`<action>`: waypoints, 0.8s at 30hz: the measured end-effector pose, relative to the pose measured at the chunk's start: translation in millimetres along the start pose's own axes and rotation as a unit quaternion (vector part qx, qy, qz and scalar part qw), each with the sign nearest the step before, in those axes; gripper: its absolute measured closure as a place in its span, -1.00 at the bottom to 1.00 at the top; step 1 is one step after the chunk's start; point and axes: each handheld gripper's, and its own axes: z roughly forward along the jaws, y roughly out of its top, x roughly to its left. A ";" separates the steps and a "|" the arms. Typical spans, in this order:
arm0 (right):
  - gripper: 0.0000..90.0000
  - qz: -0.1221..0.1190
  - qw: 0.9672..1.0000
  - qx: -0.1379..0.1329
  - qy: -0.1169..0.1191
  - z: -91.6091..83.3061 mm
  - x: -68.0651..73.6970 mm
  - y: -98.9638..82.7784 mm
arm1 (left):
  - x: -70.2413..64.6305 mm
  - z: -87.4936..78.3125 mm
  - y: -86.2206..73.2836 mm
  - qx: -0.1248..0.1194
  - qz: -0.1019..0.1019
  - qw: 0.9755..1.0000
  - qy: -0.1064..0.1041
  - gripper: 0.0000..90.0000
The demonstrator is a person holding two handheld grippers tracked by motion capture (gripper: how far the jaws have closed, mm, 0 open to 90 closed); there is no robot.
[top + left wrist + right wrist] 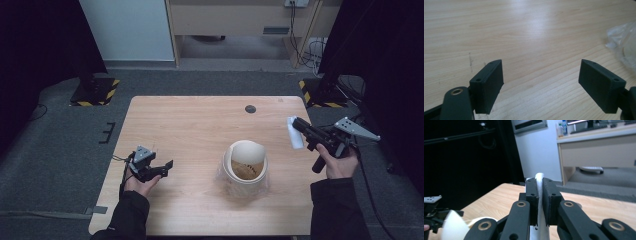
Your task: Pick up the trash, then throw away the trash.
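I take the wooden table [200, 125] as my landmark: it is the largest thing, and its near edge is cut off by the bottom of the high view, along with both of the person's forearms.

Next in size is the cream round container [245, 162], standing near the table's middle, a little toward the near edge. Its rim is uneven, one side rising higher than the other, and something brownish lies inside that I cannot make out. Clear plastic film [624, 40] spreads around its base; in the left gripper view it runs off the right edge.

The right gripper [295, 131] is above the table's right edge, held up off the surface and pointing toward the table's centre, the hand wrapped round its handle from below. Its jaws are pressed tight on a thin white piece [539, 195], which stands up between the pads and pokes out past their tips. Its lower end is hidden behind the jaw links, so I cannot tell its full shape.

The left gripper [167, 167] sits over the table's near left part, palm cradling it from beneath, jaws pointing at the container. They stand wide apart with only bare wood between them.

A small dark round spot [250, 109] lies near the table's far edge.
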 end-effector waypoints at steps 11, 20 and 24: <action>0.86 -0.023 0.999 -0.022 0.041 -4.3 25.3 16.6 | -14.6 -15.5 16.4 -0.068 -0.011 0.997 -0.030 -0.56; 0.86 -0.030 0.997 -0.033 0.066 -4.6 37.4 21.5 | -33.5 -31.2 34.0 -0.127 -0.008 0.990 -0.066 -0.52; 0.86 -0.030 0.996 -0.038 0.081 -4.3 42.2 22.6 | -42.8 -35.5 41.2 -0.140 -0.010 0.986 -0.085 -0.48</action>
